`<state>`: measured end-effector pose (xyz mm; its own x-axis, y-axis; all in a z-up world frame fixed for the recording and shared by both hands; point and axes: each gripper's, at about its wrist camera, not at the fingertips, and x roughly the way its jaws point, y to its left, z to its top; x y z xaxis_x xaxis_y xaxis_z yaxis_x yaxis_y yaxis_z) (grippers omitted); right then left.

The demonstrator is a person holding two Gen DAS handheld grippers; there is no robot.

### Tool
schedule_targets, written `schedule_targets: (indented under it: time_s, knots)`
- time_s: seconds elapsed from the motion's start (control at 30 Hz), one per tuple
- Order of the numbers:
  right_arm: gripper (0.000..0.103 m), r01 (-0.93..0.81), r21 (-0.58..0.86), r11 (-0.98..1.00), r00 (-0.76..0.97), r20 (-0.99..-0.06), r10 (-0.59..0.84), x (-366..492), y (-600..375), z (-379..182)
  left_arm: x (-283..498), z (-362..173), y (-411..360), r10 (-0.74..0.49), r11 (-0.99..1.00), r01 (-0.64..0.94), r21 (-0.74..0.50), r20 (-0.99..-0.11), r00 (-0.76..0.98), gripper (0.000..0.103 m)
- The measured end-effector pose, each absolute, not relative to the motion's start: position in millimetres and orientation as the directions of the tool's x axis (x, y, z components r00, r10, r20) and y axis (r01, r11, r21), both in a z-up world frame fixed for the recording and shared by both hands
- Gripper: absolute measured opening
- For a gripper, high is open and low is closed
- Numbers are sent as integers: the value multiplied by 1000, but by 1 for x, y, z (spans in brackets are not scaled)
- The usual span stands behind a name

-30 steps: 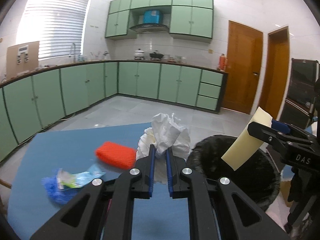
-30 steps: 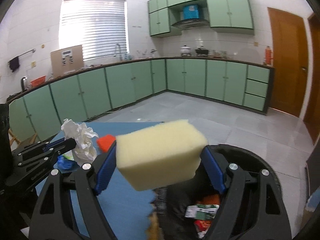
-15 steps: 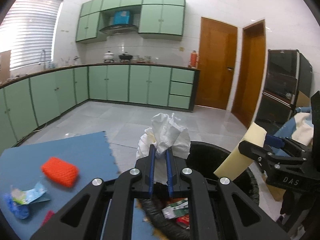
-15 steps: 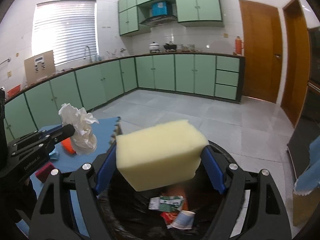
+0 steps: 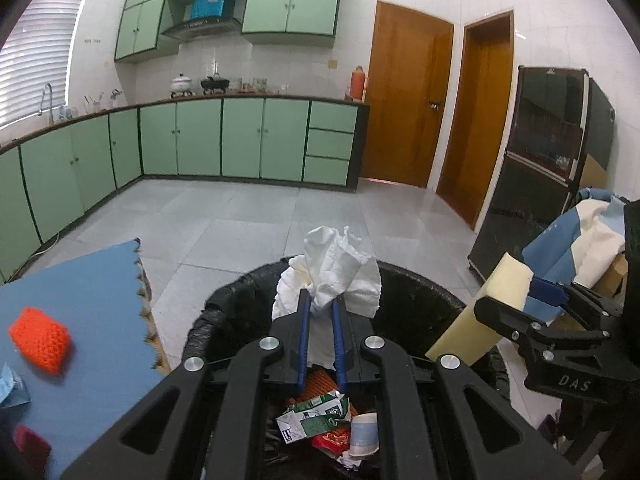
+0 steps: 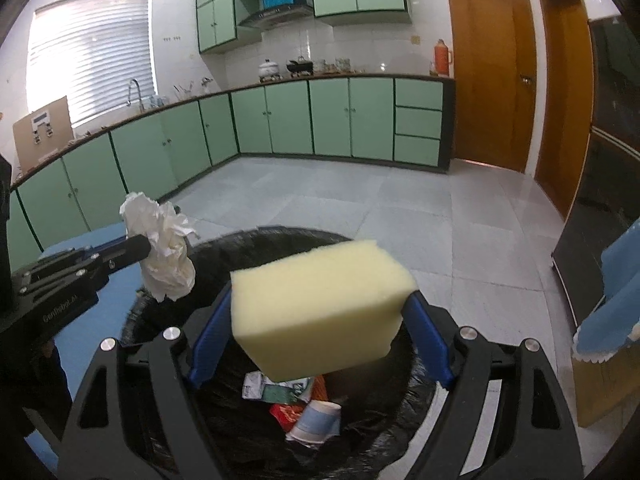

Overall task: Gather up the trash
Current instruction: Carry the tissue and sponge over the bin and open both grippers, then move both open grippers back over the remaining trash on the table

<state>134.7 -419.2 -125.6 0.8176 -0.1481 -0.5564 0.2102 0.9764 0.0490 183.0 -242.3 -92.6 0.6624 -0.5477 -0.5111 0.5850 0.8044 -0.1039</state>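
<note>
Pinching a crumpled white tissue (image 5: 332, 276) between narrow jaws, the left gripper (image 5: 319, 300) hangs over the black-lined trash bin (image 5: 224, 304), which holds a torn green carton (image 5: 316, 416), a paper cup (image 5: 363, 432) and red scraps. Half a second ago the blue mat (image 5: 96, 320) filled more of this view.

From the right wrist, the right gripper (image 6: 320, 316) clamps a yellow sponge (image 6: 320, 304) with jaws wide, above the bin (image 6: 280, 240); the sponge seems undeformed.
</note>
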Motion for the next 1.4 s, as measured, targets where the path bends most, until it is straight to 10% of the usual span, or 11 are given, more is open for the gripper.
schedule_targets:
  time_s: [0.17,0.57,1.4]
  knots:
    - [82,229,54,972,801,-578,-157,136,-428,-139,190,-101,-253,-545,804,582,-124,-547,636,17]
    - [96,286,74,955,798,-570,-195,125,-417,-129,192,-82,-200,-486,857,498,-132,-523,700,65]
    - [97,9,129,992,856,-513,58,149,-199,-109,141,-98,45,-126,988,152,4,-535,835,67]
